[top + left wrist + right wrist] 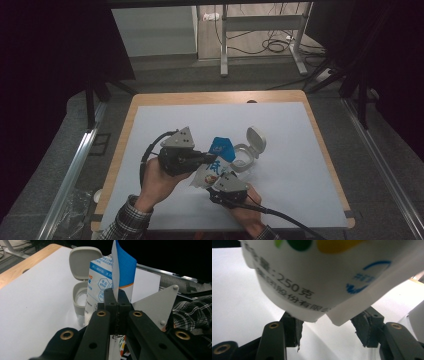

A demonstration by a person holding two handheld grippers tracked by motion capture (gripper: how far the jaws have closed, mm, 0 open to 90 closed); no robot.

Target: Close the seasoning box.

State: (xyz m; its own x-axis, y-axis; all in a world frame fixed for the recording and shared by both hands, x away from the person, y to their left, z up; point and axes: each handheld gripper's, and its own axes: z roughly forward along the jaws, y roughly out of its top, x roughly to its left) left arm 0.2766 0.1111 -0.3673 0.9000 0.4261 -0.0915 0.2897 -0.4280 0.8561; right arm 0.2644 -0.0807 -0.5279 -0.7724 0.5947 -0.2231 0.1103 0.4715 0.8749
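On the left of the high view, the left tongs (204, 159) lie roughly level in the person's left hand (157, 182), pointing toward the middle of the worktop (280, 190). Their jaws are pressed together on a thin edge of the blue-and-white pouch (216, 162); in the left gripper view that blue flap (123, 270) rises straight out from between the closed pads. The pouch is held above the white worktop, near its front middle, between the two tongs. Just behind and to the right of it stands a small clear jar (243, 159) with white contents, its grey hinged lid (256, 139) flipped open and standing up. Farther right and nearer the person, the right tongs (216, 181) come up at the pouch's lower end. In the right gripper view their jaws stand apart on either side of the pouch's bottom (312, 290), the pads at its edges; whether they press on it I cannot tell.
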